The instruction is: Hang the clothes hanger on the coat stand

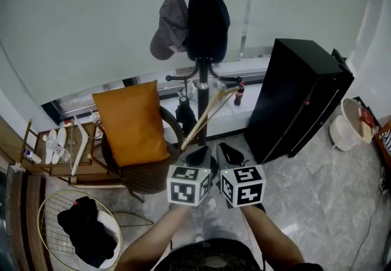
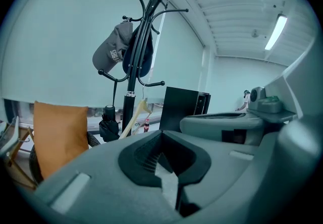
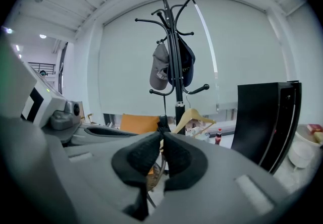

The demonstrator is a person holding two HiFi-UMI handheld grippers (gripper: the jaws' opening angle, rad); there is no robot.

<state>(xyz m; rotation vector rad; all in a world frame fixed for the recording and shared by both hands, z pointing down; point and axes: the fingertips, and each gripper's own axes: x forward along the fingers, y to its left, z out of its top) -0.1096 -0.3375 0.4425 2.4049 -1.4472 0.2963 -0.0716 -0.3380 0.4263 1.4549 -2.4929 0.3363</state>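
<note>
The left tool (image 1: 197,155) and right tool (image 1: 230,154) sit side by side, each with jaws together and gripping nothing. Ahead of them, one pale wooden clothes hanger (image 1: 211,111) hangs from a low arm of the single black coat stand (image 1: 202,83). Higher up hang two caps, one grey cap (image 1: 170,25) and one dark cap (image 1: 209,22).

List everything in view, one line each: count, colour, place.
coat stand: 1, black, centre back
grey cap: 1, grey, hung on the stand's left
dark cap: 1, navy, hung on the stand
clothes hanger: 1, pale wood, by the stand's lower pegs
cushion: 1, orange, on the wicker chair
cabinet: 1, black, right
bottle: 1, dark, window ledge
wire basket: 1, gold, lower left, holding black clothes
left hand-held gripper: 1, grey, shut, empty
right hand-held gripper: 1, grey, shut, empty
</note>
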